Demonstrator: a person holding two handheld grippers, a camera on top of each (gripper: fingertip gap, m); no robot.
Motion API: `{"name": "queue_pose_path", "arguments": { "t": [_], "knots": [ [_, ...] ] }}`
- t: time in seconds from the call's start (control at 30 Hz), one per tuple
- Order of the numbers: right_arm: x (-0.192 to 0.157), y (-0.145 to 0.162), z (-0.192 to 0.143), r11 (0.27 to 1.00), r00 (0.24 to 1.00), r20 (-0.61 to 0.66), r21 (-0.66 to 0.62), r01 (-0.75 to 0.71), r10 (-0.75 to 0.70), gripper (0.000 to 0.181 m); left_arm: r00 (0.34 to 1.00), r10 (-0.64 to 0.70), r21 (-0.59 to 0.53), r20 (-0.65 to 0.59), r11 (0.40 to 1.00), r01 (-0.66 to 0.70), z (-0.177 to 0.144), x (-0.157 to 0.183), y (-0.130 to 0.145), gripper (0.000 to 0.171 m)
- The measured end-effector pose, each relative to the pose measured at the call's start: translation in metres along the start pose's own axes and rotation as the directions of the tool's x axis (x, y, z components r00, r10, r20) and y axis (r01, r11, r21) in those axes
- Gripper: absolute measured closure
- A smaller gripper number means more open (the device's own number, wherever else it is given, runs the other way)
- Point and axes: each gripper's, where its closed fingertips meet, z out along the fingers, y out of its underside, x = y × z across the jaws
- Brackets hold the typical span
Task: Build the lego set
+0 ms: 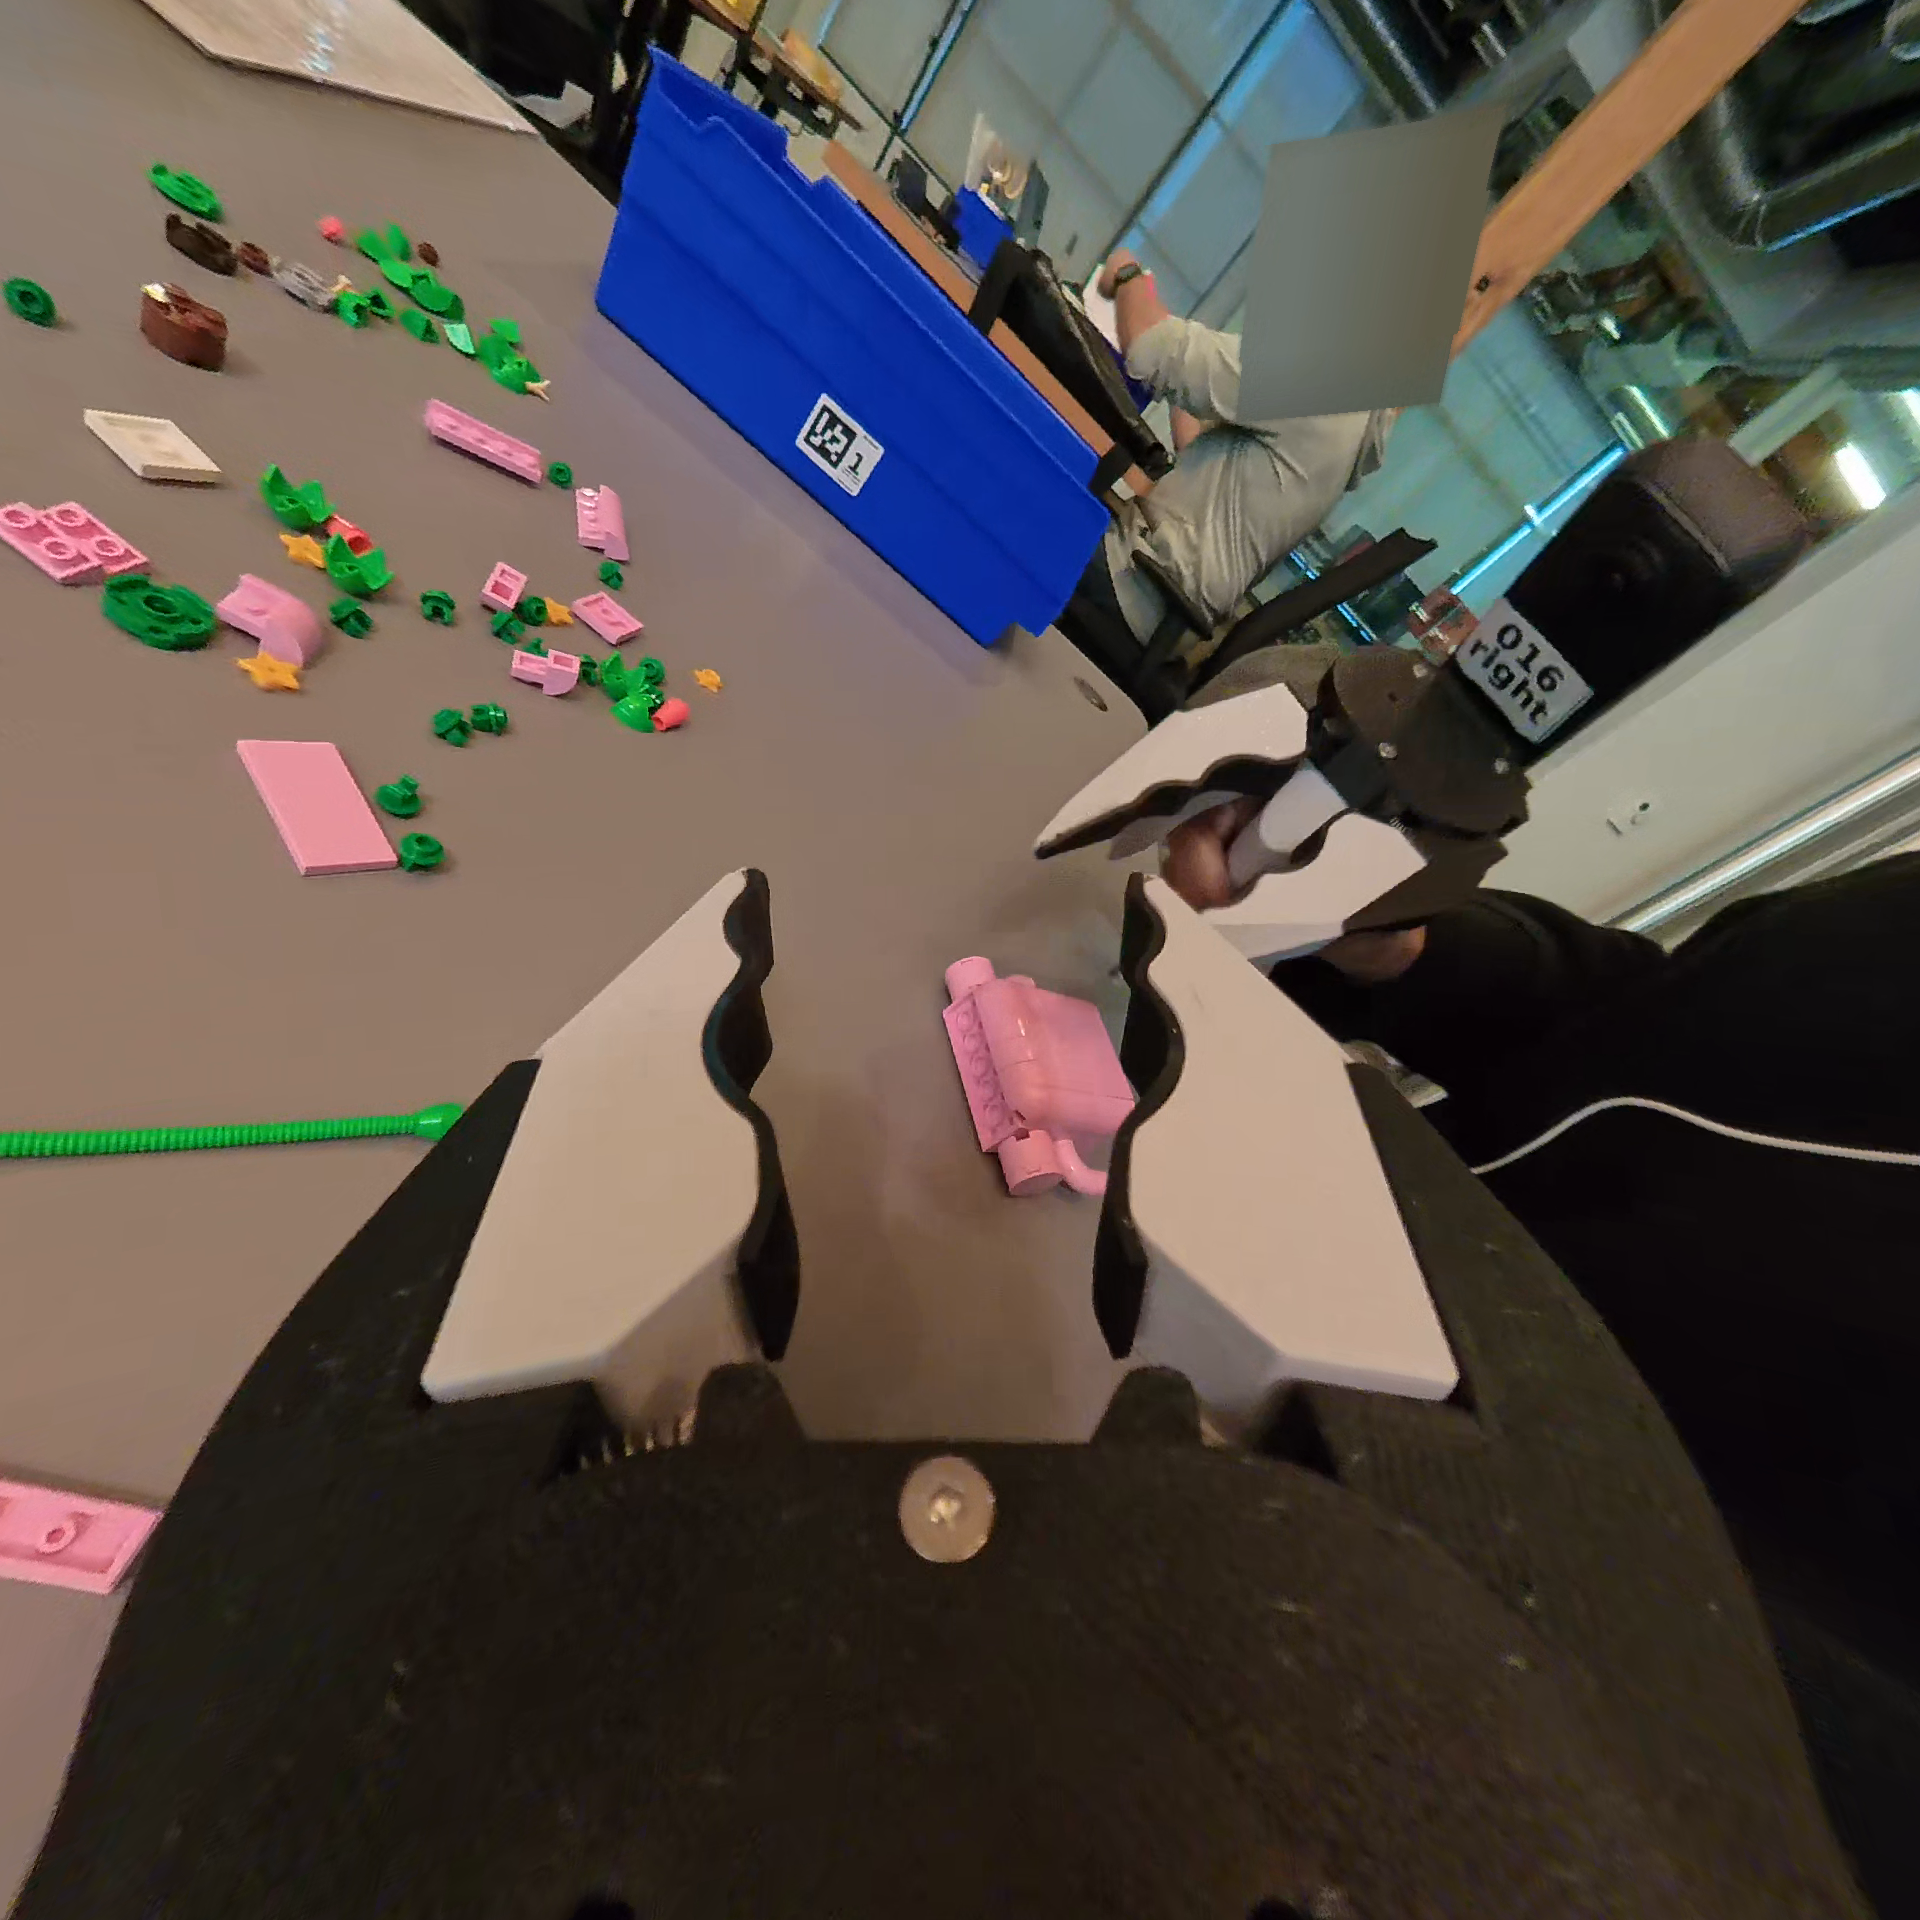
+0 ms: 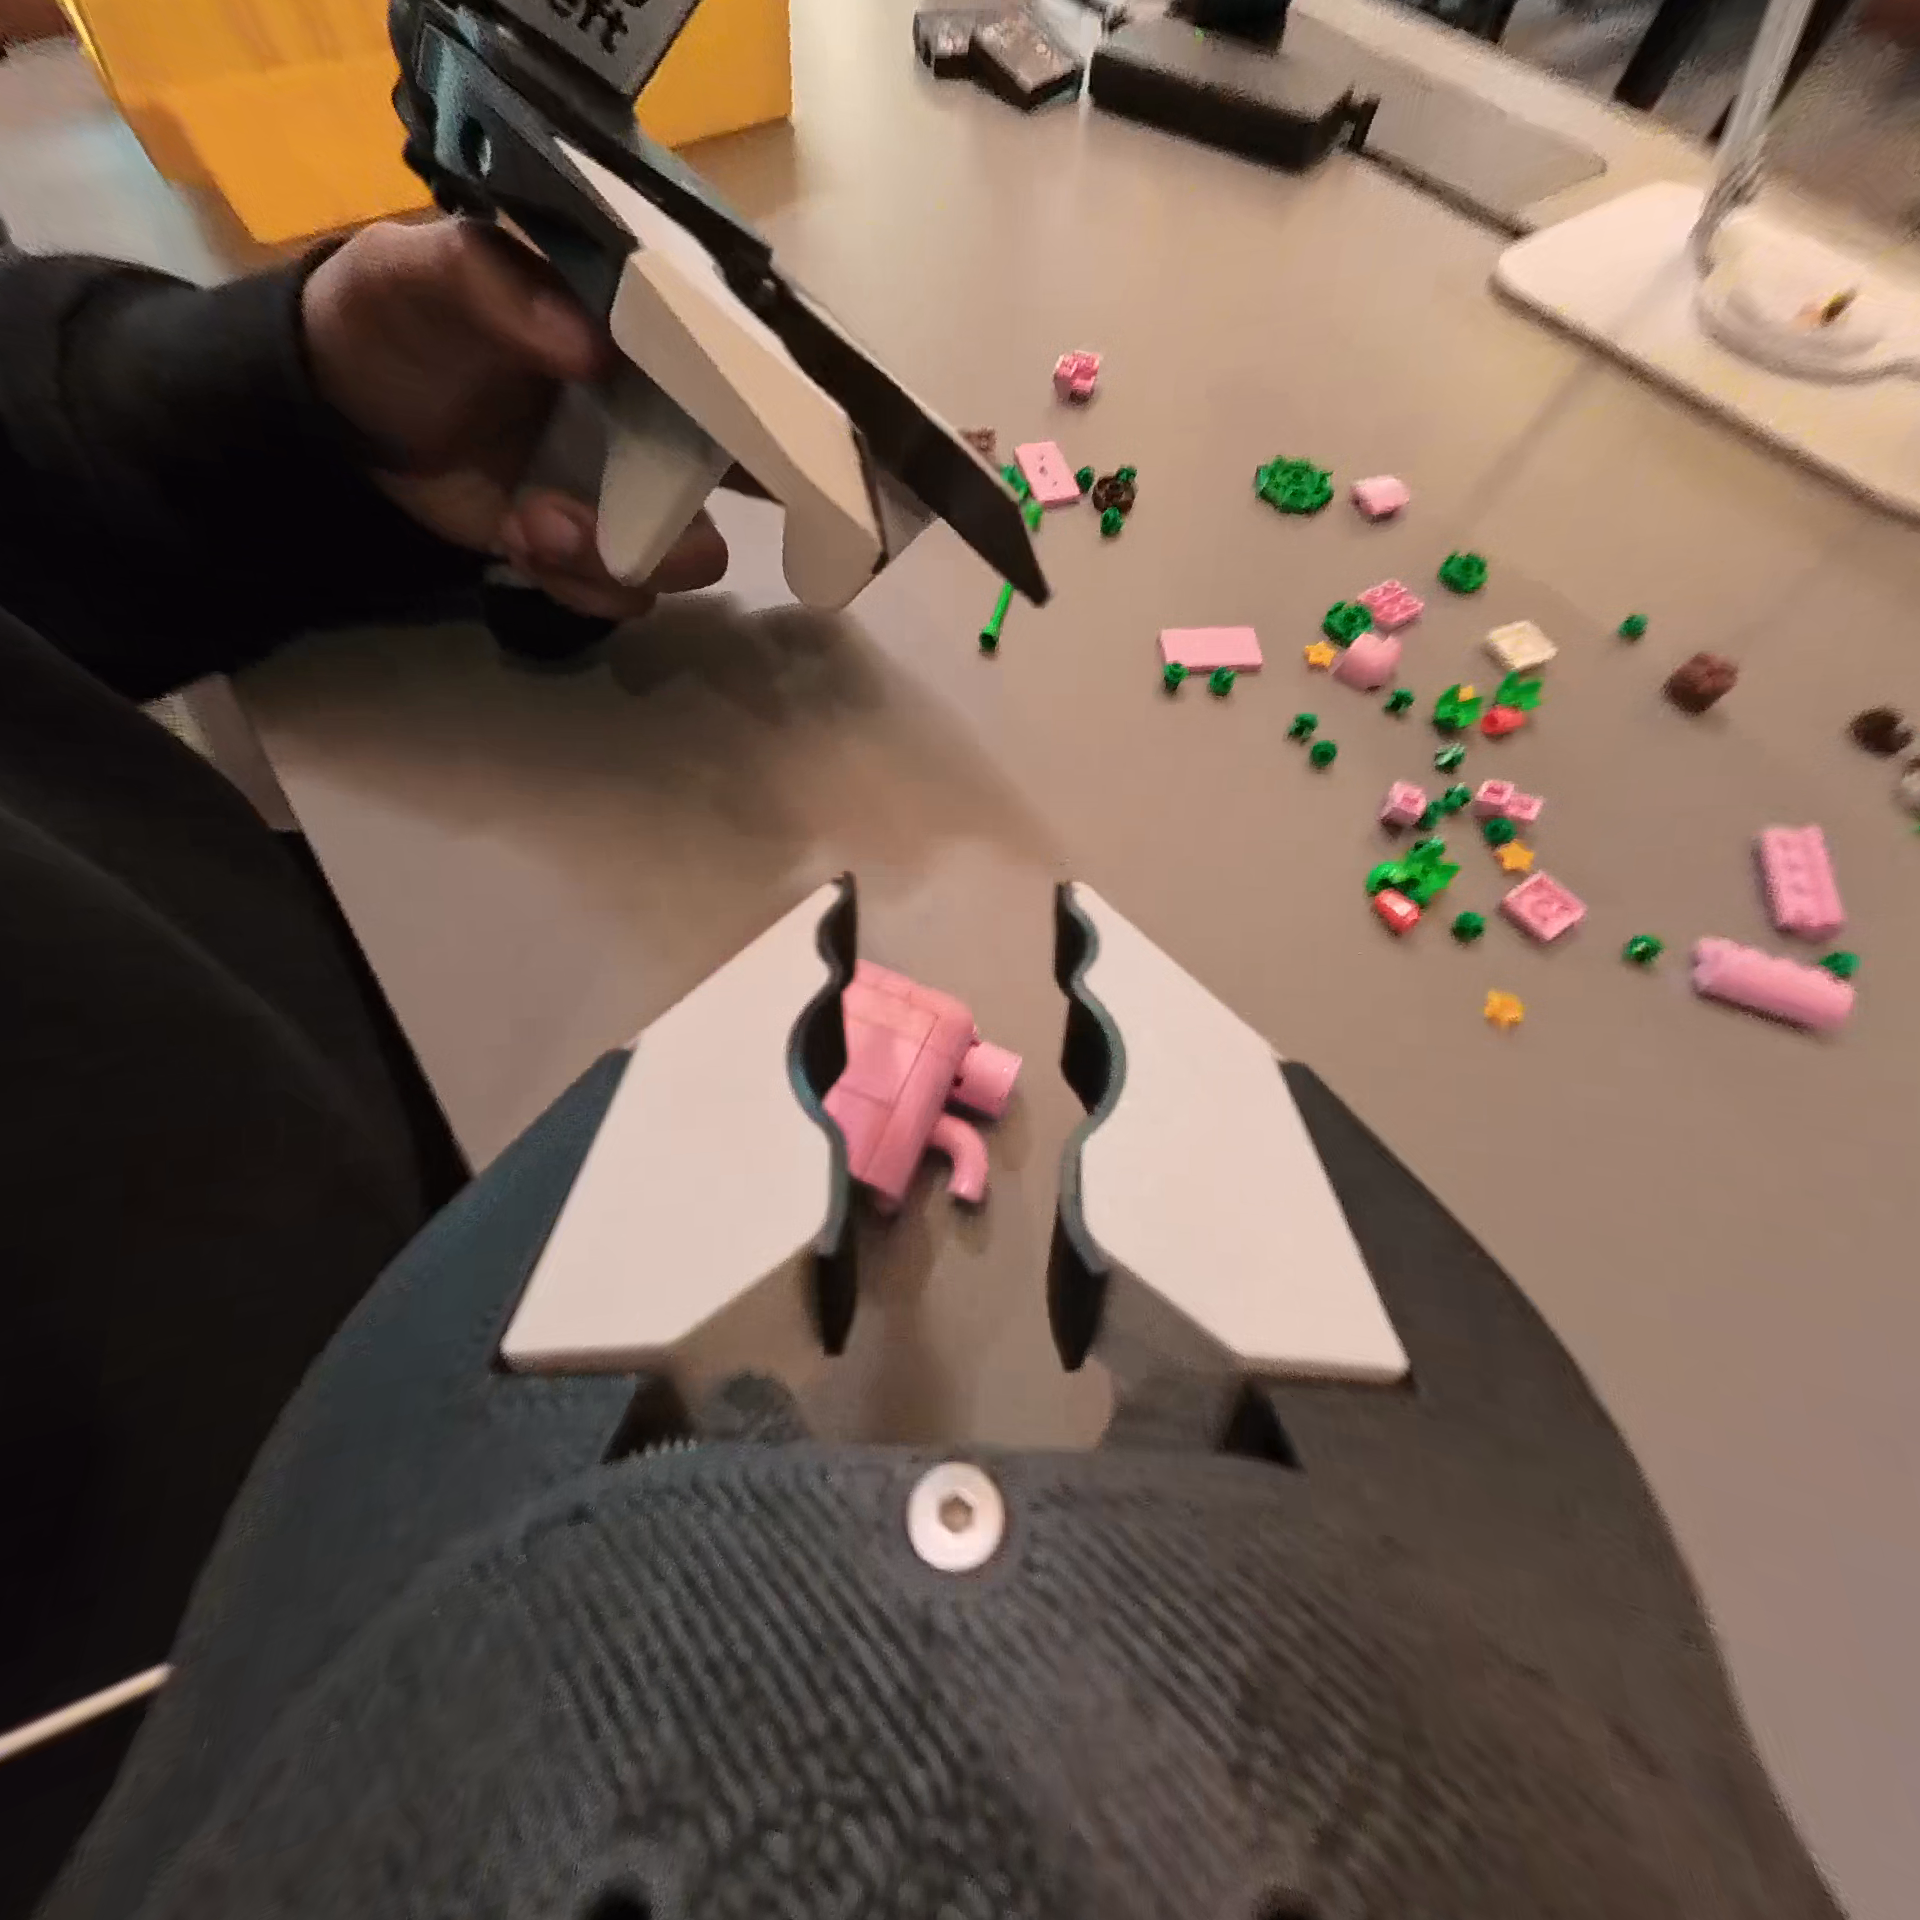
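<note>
A small pink lego assembly (image 1: pixel 1029 1070) with a curved hook and round pegs lies on the grey table (image 1: pixel 883 727) near its edge. My left gripper (image 1: pixel 943 891) is open and empty, and the assembly sits between its fingers, close to the right one. My right gripper (image 2: pixel 956 899) is open and empty above the same assembly (image 2: pixel 904 1081), which shows next to its left finger. Whether it touches that finger I cannot tell. Each gripper shows in the other's view, held in a hand: right fingers (image 1: pixel 1184 764), left fingers (image 2: pixel 748 384).
Loose pink, green and brown pieces are scattered farther out, among them a pink flat plate (image 1: pixel 312 805), a white tile (image 1: pixel 151 445) and a green stem (image 1: pixel 208 1138). A blue bin (image 1: pixel 831 416) stands behind them, and a yellow bin (image 2: pixel 312 125) to the left. A person (image 1: pixel 1226 488) sits beyond the table. My hands' fingertips stand some 7 cm from each other.
</note>
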Motion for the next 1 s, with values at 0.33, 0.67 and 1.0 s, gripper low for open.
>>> {"name": "queue_pose_path", "arguments": {
  "t": [0.33,0.67,1.0],
  "knots": [
    [-0.021,0.065,0.005,0.966,0.985,0.108,-0.236,-0.106,0.134,0.100,0.997,0.075,-0.015,0.036,0.997,-0.074,0.003,0.001,0.003,0.107],
    [0.025,0.048,0.045,0.977,0.999,-0.027,-0.210,-0.040,0.035,0.117,0.792,0.477,-0.007,0.381,0.858,-0.514,-0.009,-0.019,-0.026,0.108],
    [0.039,0.022,0.086,0.975,0.995,-0.058,-0.200,-0.097,0.087,0.111,0.692,0.467,0.043,0.550,0.812,-0.582,-0.033,-0.035,-0.046,0.111]
  ]
}}
